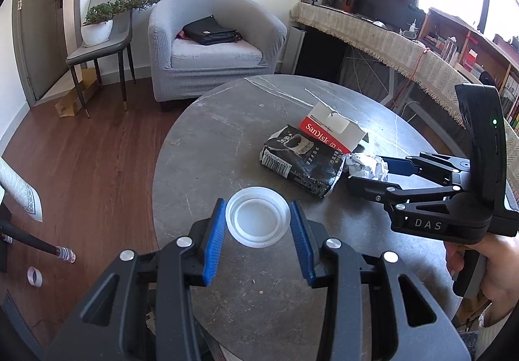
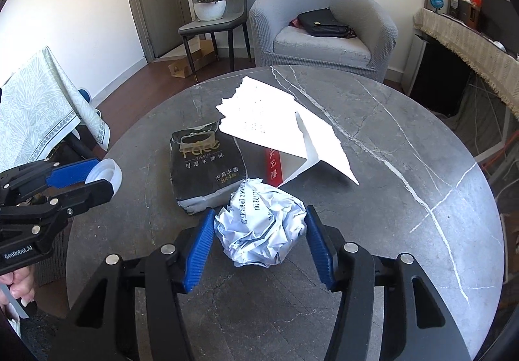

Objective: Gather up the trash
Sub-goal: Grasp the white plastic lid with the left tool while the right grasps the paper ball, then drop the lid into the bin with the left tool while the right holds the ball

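My left gripper point(image 1: 258, 224) clamps a round translucent plastic lid point(image 1: 258, 216) while my right gripper point(image 2: 259, 233) brackets a crumpled printed paper ball point(image 2: 261, 224), pads at its sides, near a black "TISSUE" pack point(image 2: 206, 173) and torn SanDisk card point(image 1: 331, 130) on the grey marble-look table point(image 2: 405, 173).

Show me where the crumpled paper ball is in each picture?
Left wrist view: the crumpled paper ball is at middle right, at the tips of the right tongs.
Right wrist view: it is low in the centre, between the blue pads.
Shared landmark: the black tissue pack, lying right beside the ball in both.
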